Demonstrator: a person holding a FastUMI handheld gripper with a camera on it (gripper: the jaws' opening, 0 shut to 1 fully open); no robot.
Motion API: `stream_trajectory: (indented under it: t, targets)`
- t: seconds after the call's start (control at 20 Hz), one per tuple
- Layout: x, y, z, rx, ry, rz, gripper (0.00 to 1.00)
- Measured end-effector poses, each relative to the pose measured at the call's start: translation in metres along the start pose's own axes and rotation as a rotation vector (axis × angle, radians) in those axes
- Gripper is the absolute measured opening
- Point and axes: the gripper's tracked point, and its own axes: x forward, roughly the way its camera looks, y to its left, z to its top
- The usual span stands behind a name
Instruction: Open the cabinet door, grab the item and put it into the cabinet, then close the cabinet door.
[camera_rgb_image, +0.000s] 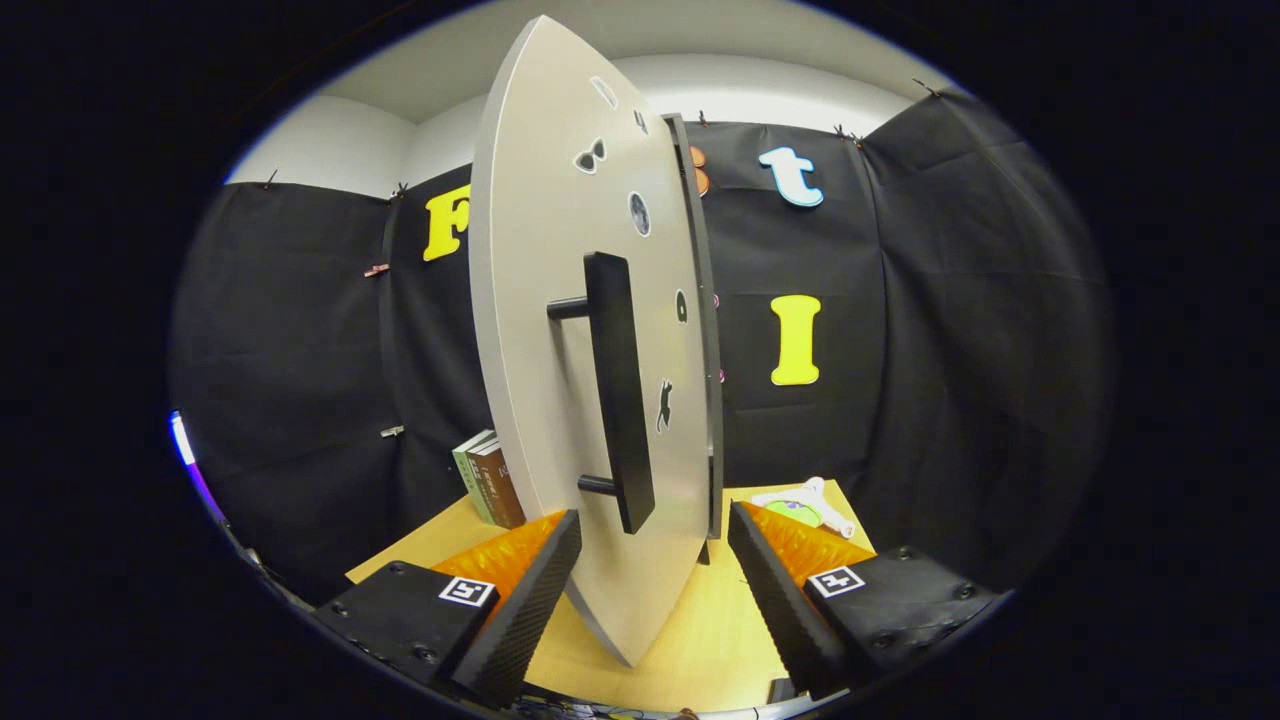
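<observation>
Here, the grey cabinet door (545, 330) with its long black bar handle (618, 390) is standing edge-on above the pale wooden desk (700, 630), reaching between the wide-spread fingers of the gripper (655, 590), which is gripping nothing; a small green-and-white item (805, 508) is lying far right.

Square black-and-white fiducial markers, one on each finger (468, 590) of the hand-held gripper (655, 600); they carry a coded pattern, not letters. Small picture stickers on the cabinet door (560, 300) (sunglasses, a moon-like disc, a cat silhouette) bear no words. Spine lettering on the books (488, 482) standing behind the door is too small to read.
</observation>
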Motion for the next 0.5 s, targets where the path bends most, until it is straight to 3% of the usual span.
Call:
stream_trajectory:
  t: [0.3, 0.5]
  targets:
    - [0.035, 0.067, -0.004, 0.0, -0.017, -0.017, 0.97]
    - [0.069, 0.129, -0.004, 0.043, -0.017, 0.119, 0.98]
